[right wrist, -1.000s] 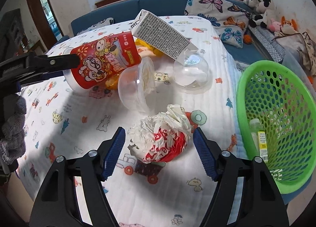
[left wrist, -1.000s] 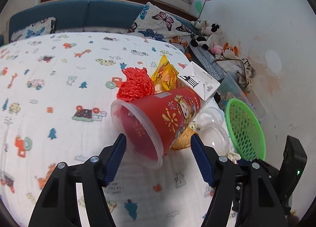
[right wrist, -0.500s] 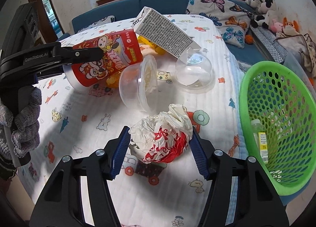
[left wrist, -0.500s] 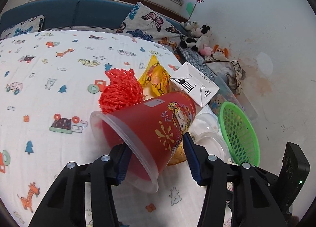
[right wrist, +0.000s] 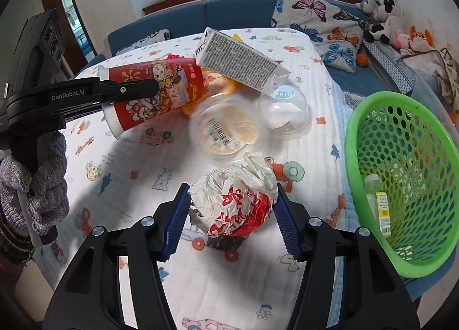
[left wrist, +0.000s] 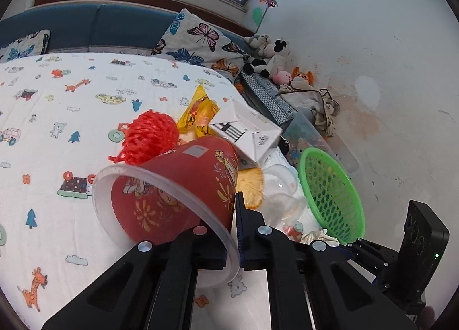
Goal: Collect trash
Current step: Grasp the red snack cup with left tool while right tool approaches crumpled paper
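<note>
The right tool (right wrist: 232, 216) sits low over the surface (right wrist: 215, 287), a table under a white cloth printed with cartoon animals and cars, and its two blue pads bracket a crumpled red-and-white wrapper (right wrist: 233, 201); the jaws have just been closing in on it and now touch or nearly touch its sides, though a firm squeeze cannot be made out. Taking that wrapper as the landmark, a green basket (right wrist: 401, 175) stands just to its right at the surface's edge, tipped toward the camera, with a small clear bottle (right wrist: 378, 203) lying inside. Just beyond the wrapper lies a blurred clear tub (right wrist: 225, 130) with an orange, barcoded label, and a clear dome lid (right wrist: 284, 112) rests beside it, further right. Beyond and left of the wrapper, the left tool (left wrist: 233, 232) has just closed its jaws on the wall of a red cup (left wrist: 183, 186) at its clear rim, one finger inside the mouth and one outside, so the cup lies tilted on its side in a firm pinch; a hand in a grey knit glove (right wrist: 37, 180) holds that tool. A white carton (right wrist: 241, 63) leans across the cup's far end. Behind the cup, farther from the wrapper, sit a red net (left wrist: 150, 136) and a yellow packet (left wrist: 198, 113). Farthest off, a blue sofa (right wrist: 229, 13) carries butterfly cushions (right wrist: 312, 14) and stuffed toys (right wrist: 381, 17).
</note>
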